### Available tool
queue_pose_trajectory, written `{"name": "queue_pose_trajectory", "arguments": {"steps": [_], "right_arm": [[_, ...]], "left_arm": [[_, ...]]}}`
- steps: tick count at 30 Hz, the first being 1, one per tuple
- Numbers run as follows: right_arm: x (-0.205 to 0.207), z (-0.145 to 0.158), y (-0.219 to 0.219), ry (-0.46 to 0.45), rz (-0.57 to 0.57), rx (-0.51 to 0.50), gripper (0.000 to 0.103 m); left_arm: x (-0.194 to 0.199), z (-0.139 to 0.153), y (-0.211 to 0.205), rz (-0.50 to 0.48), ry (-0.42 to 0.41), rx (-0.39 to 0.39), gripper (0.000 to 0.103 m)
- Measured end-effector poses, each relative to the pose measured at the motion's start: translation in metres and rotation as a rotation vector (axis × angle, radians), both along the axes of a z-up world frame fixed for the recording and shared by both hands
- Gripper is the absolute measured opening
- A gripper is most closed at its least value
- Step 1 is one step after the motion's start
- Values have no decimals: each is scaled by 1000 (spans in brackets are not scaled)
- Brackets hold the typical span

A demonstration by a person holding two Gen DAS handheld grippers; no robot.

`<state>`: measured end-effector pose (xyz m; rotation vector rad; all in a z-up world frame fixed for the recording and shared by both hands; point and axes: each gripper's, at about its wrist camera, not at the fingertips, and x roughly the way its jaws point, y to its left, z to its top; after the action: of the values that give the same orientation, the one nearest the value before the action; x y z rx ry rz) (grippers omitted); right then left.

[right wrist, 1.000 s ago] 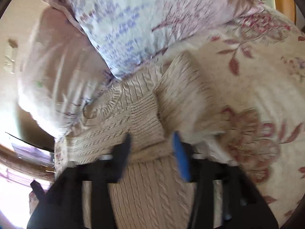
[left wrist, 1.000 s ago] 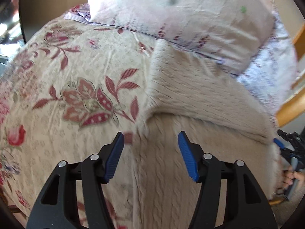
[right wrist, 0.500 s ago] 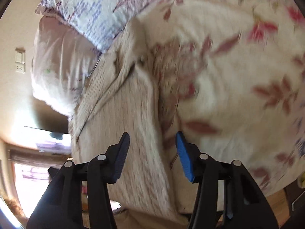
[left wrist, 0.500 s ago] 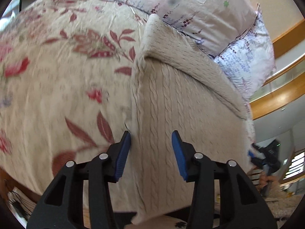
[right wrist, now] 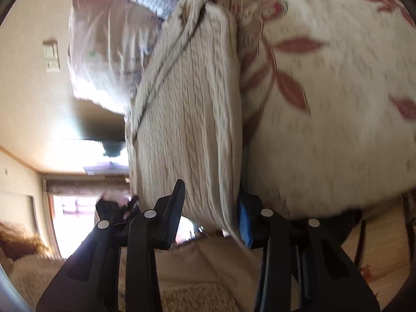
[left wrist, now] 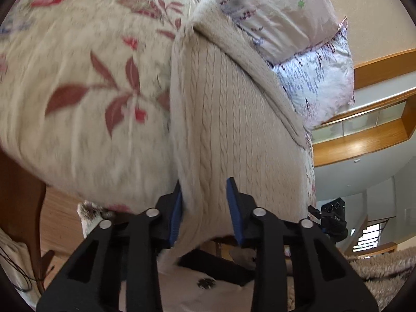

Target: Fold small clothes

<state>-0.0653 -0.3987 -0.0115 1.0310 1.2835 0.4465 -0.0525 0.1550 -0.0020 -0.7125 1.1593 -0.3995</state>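
Left gripper [left wrist: 205, 208]: jaws apart, blue pads [left wrist: 235, 209] on either side of the near left corner of the cream cable-knit sweater [left wrist: 228, 119]. Fabric passes between the pads and hangs over the bed's near edge; the gap stays wide, so not clamped. Left pad sits at the sweater's left side edge, apparently touching the knit, though blur makes contact uncertain.

Right gripper [right wrist: 212, 213]: jaws apart as well, straddling the near right corner of the sweater [right wrist: 187, 119]. Blue pad [right wrist: 244, 223] lies against the sweater's right side edge; the opposite finger is over the knit. Hem drapes down past the fingertips.

Sweater lies flat along the bed, hem at the near edge, upper part folded over toward the pillows. One sleeve or folded band runs diagonally across the top.

Under it: floral bedspread [left wrist: 85, 83], cream with red leaves, extending to the left in the left wrist view. Two pillows [left wrist: 280, 7] at the head end, touching the sweater's far end. Wooden rail [left wrist: 364, 135] beyond the bed. Right gripper [left wrist: 330, 221] visible at the sweater's far corner in the left wrist view.
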Motion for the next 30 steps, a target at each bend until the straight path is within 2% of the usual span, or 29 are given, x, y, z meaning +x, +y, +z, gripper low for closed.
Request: {"name": "queue_pose_trajectory", "arguments": {"steps": [5,6,7,8,10,15,19,24,30], "right_arm": [[-9,0,17,39,116,-16,34],[-12,-1,23,41,140,-23,27],[-12,0,26,39,164,-33,16],[-12,2,31,24,183,-44,13],[-9,8,31,-16,173,-43,9],[5,35,23,-151,138,-89,9],[20,60,18,-246,100,-167,8],[37,87,12,-353,15,-258,8],[60,110,2,-438,-31,-264,8]], "left_arm": [[-9,0,-13,-50,20,6,25],[-9,0,-14,-58,25,10,23],[-9,0,-15,-66,28,17,19],[-8,1,-16,-73,26,22,11],[-5,5,-15,-73,14,7,8],[11,28,-10,-68,-72,13,7],[26,45,-5,-53,-127,14,7],[52,63,6,8,-199,-2,6],[91,80,11,64,-250,-31,6]]}}
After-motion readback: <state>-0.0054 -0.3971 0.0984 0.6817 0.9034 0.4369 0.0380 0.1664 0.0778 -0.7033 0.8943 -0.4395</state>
